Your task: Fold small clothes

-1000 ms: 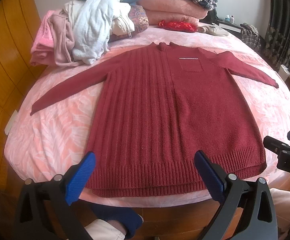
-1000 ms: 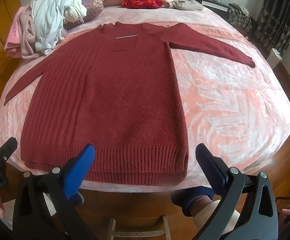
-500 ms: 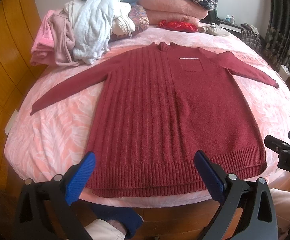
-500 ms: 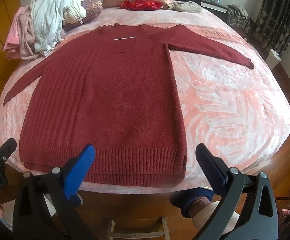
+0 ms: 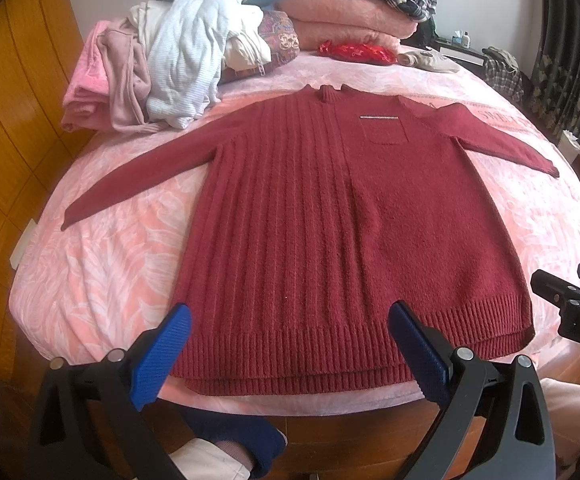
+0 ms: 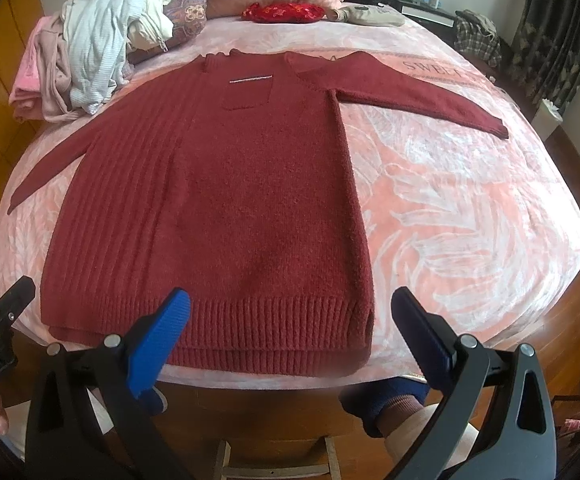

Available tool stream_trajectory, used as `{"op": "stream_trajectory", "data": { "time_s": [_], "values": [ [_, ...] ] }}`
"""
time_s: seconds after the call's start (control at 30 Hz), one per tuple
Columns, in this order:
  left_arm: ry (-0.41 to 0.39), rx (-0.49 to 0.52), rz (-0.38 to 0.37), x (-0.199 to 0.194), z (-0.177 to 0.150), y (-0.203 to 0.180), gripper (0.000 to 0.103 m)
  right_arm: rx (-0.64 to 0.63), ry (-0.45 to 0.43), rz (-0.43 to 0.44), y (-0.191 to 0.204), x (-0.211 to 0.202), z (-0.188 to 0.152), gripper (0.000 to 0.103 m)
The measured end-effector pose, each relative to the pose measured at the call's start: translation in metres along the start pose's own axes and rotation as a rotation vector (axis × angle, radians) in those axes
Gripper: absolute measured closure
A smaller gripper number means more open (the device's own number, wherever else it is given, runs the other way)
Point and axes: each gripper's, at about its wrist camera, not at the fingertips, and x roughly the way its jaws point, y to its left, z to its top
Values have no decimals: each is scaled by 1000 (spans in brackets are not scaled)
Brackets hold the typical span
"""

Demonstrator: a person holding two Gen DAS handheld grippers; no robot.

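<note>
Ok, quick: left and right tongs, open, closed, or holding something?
Left tongs: open, holding nothing, above the sweater hem.
Right tongs: open, holding nothing.

A nubbly, ribbed knit sweater (image 5: 329, 220) lies on a soft matt bedspread (image 6: 469, 208) beside glossy wood panelling (image 5: 6, 128).

A dark red knitted sweater (image 5: 353, 232) is laid flat, front side up, on a pink patterned bedspread (image 5: 102, 272). The collar is directed toward the far end of the bed; the ribbed hem (image 6: 250, 320) is located at the near edge. One half of the body is knitted in vertical ribs, the other half in a plain, fuzzy texture. A chest pocket (image 6: 246, 94) topped by a thin light stripe is set on the plain half. Both sleeves are spread outward and slightly downward, each lying flat on the bedspread. No fold is present in the garment.
</note>
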Motion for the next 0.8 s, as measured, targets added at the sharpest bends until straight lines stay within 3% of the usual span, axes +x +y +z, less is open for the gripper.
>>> {"op": "stream_trajectory", "data": {
  "time_s": [0.17,0.43,0.8],
  "values": [
    [0,0,0,0,0,0,4,-22,-13,-2,2,-2,-1,3],
    [-1,0,2,0,0,0,4,-61,-105,2,6,-12,-1,3],
    [-2,3,5,1,1,1,4,-75,-22,36,8,-3,1,3]
  ]
}}
